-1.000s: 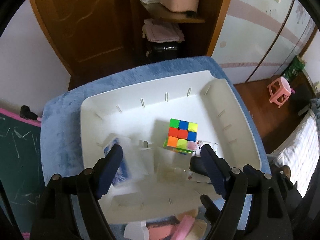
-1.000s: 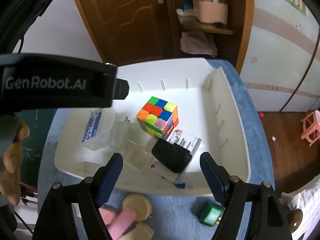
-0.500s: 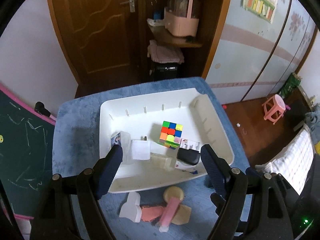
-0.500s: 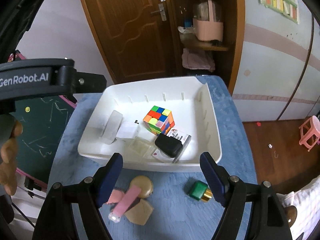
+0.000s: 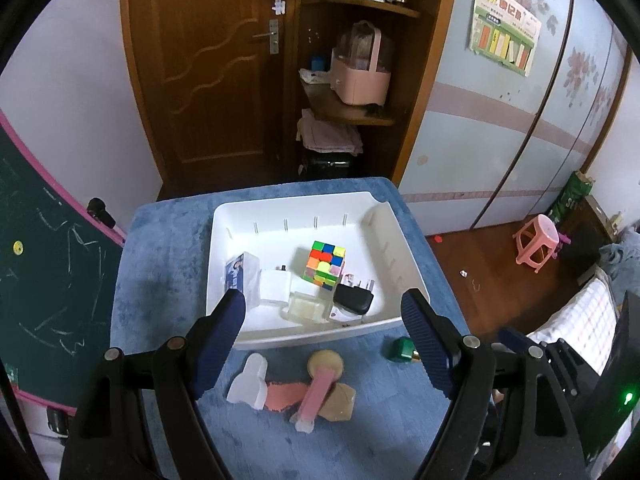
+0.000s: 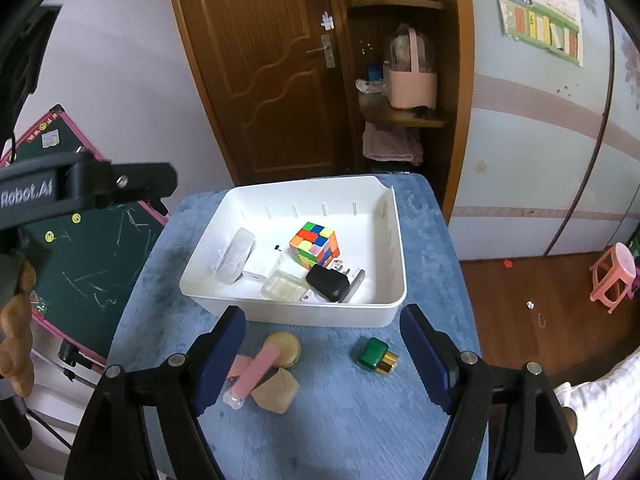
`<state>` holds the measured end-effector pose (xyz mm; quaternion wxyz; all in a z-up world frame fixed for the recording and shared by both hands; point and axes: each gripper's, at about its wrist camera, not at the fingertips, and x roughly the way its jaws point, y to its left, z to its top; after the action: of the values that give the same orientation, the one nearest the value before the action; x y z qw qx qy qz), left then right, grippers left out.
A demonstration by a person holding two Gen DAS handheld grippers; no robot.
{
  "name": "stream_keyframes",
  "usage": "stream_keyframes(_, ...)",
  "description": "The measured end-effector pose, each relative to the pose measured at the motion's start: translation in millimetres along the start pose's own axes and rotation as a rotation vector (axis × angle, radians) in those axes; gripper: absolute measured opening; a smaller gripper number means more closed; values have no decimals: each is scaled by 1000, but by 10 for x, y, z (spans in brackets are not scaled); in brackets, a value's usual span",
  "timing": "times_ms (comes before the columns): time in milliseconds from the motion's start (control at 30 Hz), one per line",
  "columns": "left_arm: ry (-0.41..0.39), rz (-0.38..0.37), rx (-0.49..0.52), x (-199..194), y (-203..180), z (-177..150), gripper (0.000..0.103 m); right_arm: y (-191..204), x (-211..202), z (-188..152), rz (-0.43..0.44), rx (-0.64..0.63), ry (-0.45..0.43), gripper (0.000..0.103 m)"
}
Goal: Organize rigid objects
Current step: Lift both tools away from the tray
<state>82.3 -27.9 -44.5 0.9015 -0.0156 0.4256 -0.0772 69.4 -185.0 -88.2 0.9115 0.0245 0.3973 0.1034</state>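
A white bin (image 5: 394,236) (image 6: 396,240) sits on a blue-covered table. Inside lie a colourful puzzle cube (image 5: 325,265) (image 6: 315,243), a black charger (image 5: 353,298) (image 6: 327,282), a clear box (image 5: 306,307), a white block (image 5: 275,285) and a wrapped packet (image 5: 239,274). In front of the bin lie a green and gold bottle (image 6: 376,356) (image 5: 402,349), a pink tube (image 6: 256,372) (image 5: 316,394), a round tan case (image 6: 285,347) and a white piece (image 5: 250,380). My left gripper (image 5: 324,326) and right gripper (image 6: 322,336) both hover open above the table's near side, holding nothing.
A chalkboard (image 5: 44,280) stands left of the table. A wooden door (image 5: 212,72) and corner shelves with a pink basket (image 5: 362,80) are behind. A pink stool (image 5: 538,242) stands on the floor at right. The left gripper's body (image 6: 80,188) and a hand (image 6: 16,340) show at left in the right wrist view.
Both grippers have pulled back and risen away from the bin, so the items in front of it came into view. Their jaws stayed at the same width.
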Motion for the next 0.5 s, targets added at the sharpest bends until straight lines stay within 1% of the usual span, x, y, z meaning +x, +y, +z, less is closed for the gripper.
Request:
stream_keyframes(267, -9, 10, -18, -120, 31, -266, 83, -77, -157, -140, 0, -1, -9, 80)
stream_keyframes(400, 3, 24, -23, -134, 71, -431, 83, -147, -165, -240, -5, 11, -2, 80)
stream_keyframes(500, 25, 31, -27, -97, 113, -546, 83, -206, -107, -330, -13, 18, 21, 80)
